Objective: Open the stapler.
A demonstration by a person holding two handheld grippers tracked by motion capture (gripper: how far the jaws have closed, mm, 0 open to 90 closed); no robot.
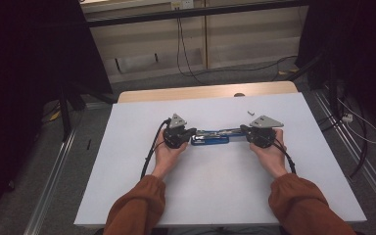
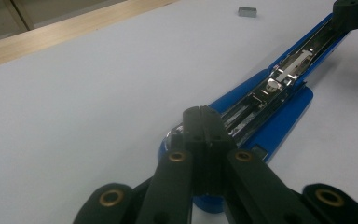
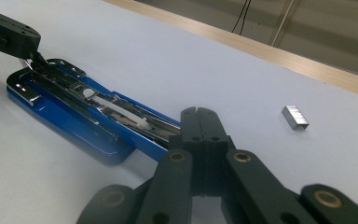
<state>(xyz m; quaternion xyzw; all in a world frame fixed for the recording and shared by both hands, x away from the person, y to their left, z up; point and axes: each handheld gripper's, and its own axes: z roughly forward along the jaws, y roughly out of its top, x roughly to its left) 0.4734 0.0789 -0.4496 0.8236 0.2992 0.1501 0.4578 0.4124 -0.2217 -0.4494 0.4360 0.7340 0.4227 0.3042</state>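
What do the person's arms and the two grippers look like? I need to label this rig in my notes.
Both arms wear rust-orange sleeves with gathered cuffs. The left gripper and right gripper are black, each topped by a grey three-cornered plate and trailing a black cable. Their black jaws carry brass-coloured rivets.

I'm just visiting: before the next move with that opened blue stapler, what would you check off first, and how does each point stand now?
1. Stapler opened out flat on the table: ok.
2. Staple channel exposed: ok.
3. Left gripper shut, at the stapler's one end: ok.
4. Right gripper shut, at the opposite end: ok.
5. Staple strip lying loose on the table, not yet picked up: not ok.
6. Staples already in the channel: cannot tell.
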